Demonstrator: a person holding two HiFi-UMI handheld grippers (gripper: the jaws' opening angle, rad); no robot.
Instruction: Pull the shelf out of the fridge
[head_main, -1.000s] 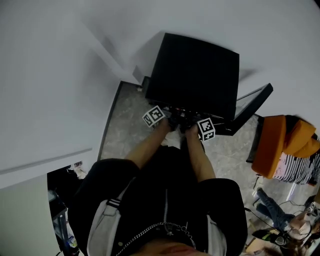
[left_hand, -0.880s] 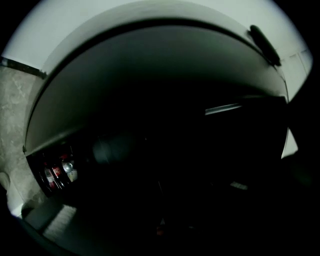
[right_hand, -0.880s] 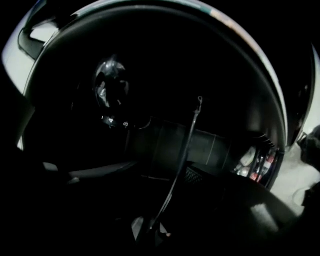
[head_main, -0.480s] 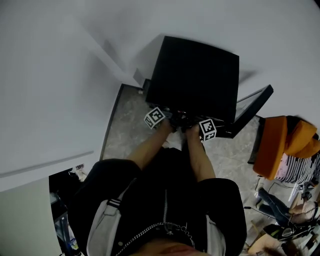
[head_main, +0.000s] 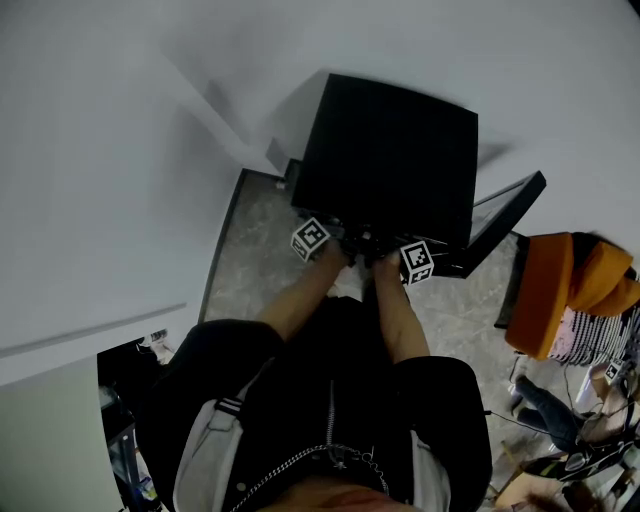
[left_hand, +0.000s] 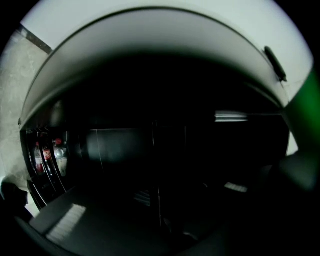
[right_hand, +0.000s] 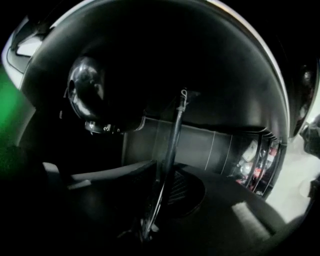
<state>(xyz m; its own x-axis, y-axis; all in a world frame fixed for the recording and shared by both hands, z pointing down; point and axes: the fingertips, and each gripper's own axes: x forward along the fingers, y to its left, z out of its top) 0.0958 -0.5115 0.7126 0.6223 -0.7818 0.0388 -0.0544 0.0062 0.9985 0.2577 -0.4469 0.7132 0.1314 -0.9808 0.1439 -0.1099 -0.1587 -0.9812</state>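
1. Right gripper (right_hand: 145, 235): the jaws are drawn narrow onto a thin dark edge, judged to be the front of the shelf (right_hand: 172, 145). The edge rises from between the jaws and runs straight ahead of them.
2. Left gripper (left_hand: 160, 235): its view is very dark. A thin line, judged to be the same shelf (left_hand: 159, 190), stands between the two jaw slabs. The jaws read as narrow and closed on it, though less surely than on the right.
3. Position of the shelf: it lies inside the fridge (head_main: 390, 150), ahead of both pairs of jaws and seen edge-on. Its visible long axis points from the jaws toward the back wall, and the near end is at the jaws.
4. Beyond the right jaws, up and to their left, hangs a rounded thermostat knob (right_hand: 95, 95). Far to their right, bottles (right_hand: 250, 160) stand in the rack of the open door (head_main: 505, 210).
5. From the head view, both grippers sit close together at the front of the cabinet, under its top edge: left gripper (head_main: 335, 240), right gripper (head_main: 385, 250).
6. Step in hand (judgement): the grip is taken, and the shelf appears to be mostly within the cabinet. The withdrawal is at its start.
7. Next move (judgement): both grippers draw back together along the shelf's long axis, level and at one pace, so the shelf does not skew or jam in its side guides.
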